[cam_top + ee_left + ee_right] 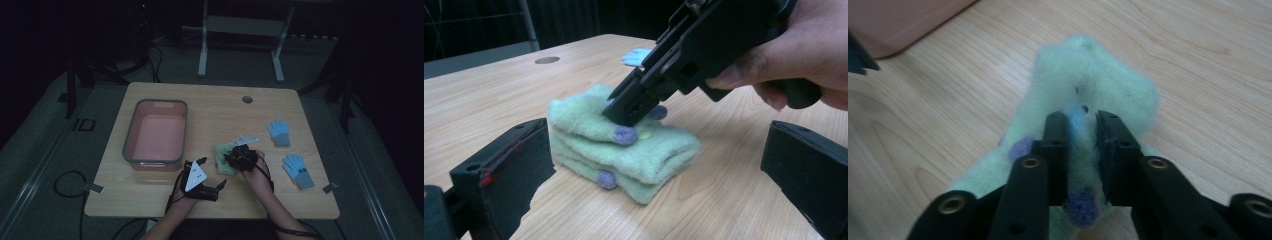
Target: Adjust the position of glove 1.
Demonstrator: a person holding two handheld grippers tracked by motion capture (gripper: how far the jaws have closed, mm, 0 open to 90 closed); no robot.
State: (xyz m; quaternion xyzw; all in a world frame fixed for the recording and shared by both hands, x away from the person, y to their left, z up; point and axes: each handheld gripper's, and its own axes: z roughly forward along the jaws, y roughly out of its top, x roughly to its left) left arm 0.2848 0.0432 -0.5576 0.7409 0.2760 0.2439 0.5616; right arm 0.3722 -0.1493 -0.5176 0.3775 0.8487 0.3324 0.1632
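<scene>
Table (150, 197), light wood, dim room, bears everything; person's forearms come in from the near edge. Pink bin (131, 131) with a grey rim sits on the left side, nothing visible inside. Two blue gloves lie well apart from the work on the right: one farther back (279, 133), one nearer (298, 171). Green gloves (624, 150), a fuzzy pair with purple fingertips, are stacked one on the other in the middle of the table, just right of the bin. Right gripper (1083, 122) points down onto the top glove, jaws only a narrow gap apart with a ridge of green fleece between them; pads look to be at the fabric but I cannot tell if they really pinch it, so the hold looks loose at best. Left gripper (649, 165) waits low just beside the stack on the near side, jaws wide apart, nothing between them, touching nothing. Risks, as a guess: with so slack a bite the fleece could slip out on the lift and the glove flop back. A deeper bite could catch both layers, so the lower glove drags along or the stack skews. A sideways pull could also shove the pile toward the left gripper, and the two tools sit near enough to bump.
</scene>
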